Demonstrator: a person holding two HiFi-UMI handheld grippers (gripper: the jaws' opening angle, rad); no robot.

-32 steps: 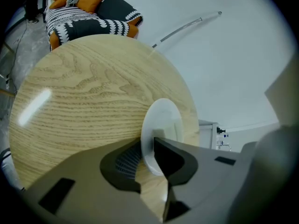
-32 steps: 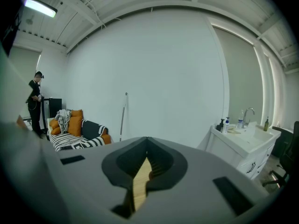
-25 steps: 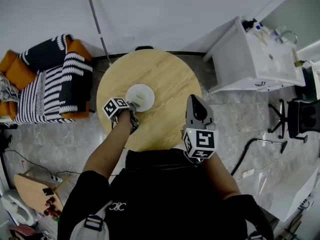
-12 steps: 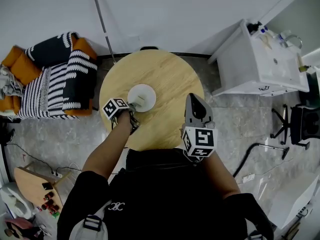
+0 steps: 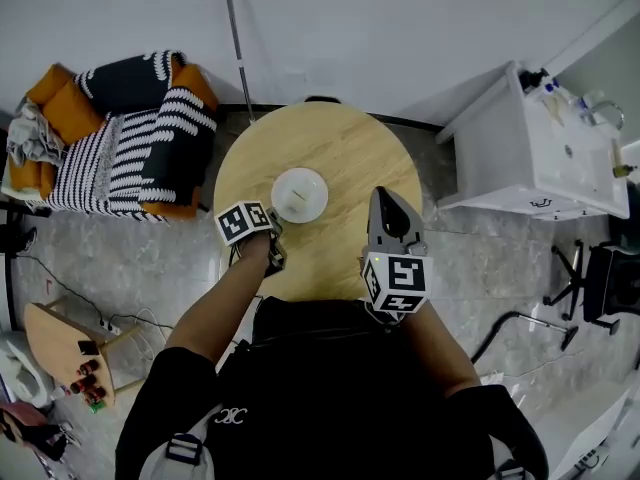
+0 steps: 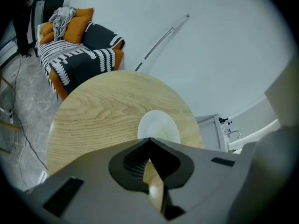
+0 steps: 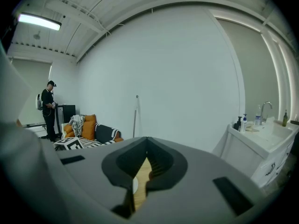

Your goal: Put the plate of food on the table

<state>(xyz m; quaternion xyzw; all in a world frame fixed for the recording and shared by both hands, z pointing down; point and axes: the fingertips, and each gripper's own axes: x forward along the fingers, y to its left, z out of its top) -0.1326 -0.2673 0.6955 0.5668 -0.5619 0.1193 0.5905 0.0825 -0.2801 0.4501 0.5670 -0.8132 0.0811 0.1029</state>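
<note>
Lying flat on the wooden table (image 5: 345,148) is a white plate (image 5: 299,195).

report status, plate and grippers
Left gripper shut, empty, short of the plate. Right gripper shut, empty. Plate flat on the table. Nothing in the way.

One round table (image 5: 345,158) lies ahead of both pairs of jaws, and on it one white plate (image 5: 299,195), just beyond the jaws of the left gripper (image 5: 270,226); with the right gripper (image 5: 386,198) that makes two grippers. Left of the jaws stands one striped sofa (image 5: 130,158); right of them one white cabinet (image 5: 530,153) and one office chair (image 5: 603,268); beyond them one thin rod (image 5: 238,48).
</note>
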